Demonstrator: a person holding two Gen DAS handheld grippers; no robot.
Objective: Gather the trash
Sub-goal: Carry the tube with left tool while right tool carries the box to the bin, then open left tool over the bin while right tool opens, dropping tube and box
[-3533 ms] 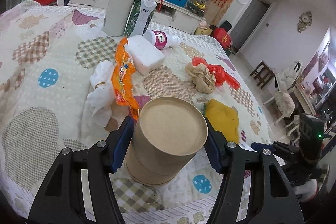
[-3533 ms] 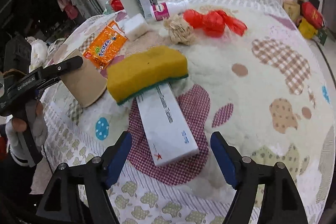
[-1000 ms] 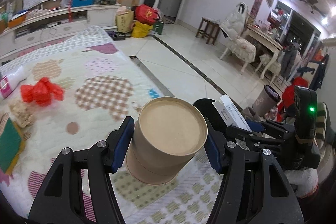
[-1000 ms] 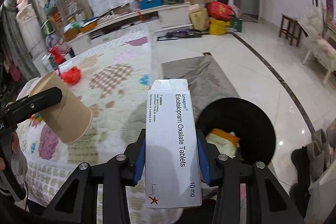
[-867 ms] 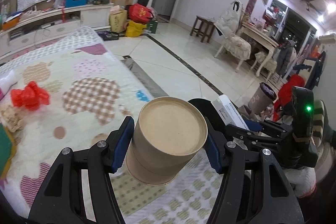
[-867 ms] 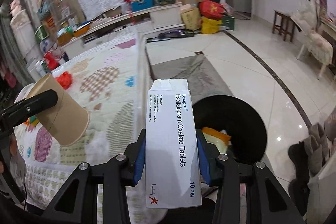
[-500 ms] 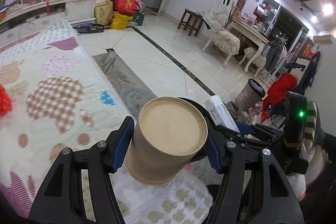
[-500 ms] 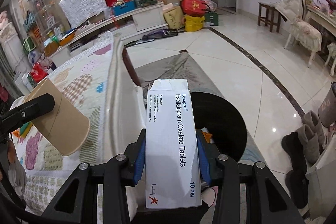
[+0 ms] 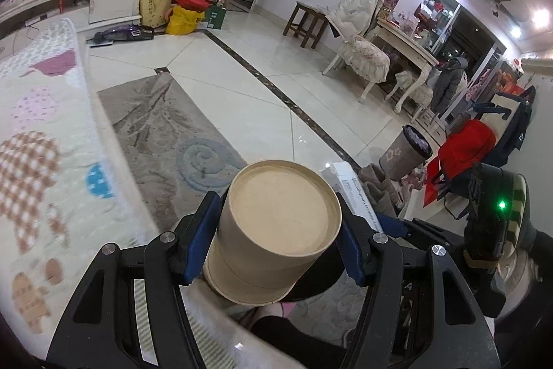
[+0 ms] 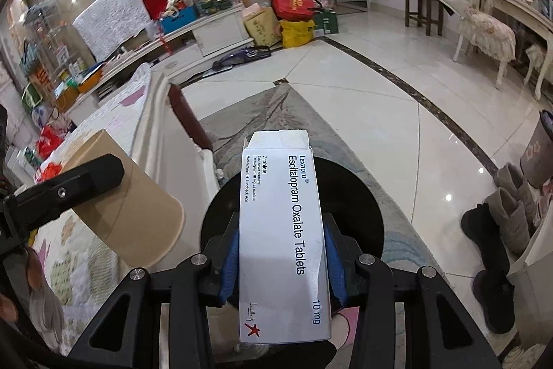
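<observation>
Since half a second ago both loads have been carried further off the quilted bed cover (image 9: 45, 161) and out over the floor, so that more of the black round bin (image 10: 352, 196) is seen beneath the right-hand load. The left gripper (image 9: 276, 241) is clenched on a brown paper cup (image 9: 276, 227), a smooth, matte, tapered cylinder held by its wall between the blue pads, its flat, rimmed base turned toward the camera. The right gripper (image 10: 281, 261) is clamped on a white medicine box (image 10: 281, 230), a long, flat cardboard carton with dark print and a red star, its torn end flap pointing forward; it is held directly above the bin's dark opening. The bin stands on a grey patterned rug (image 9: 155, 127) laid on glossy pale tiles (image 10: 380, 85), just beside the bed's edge.
</observation>
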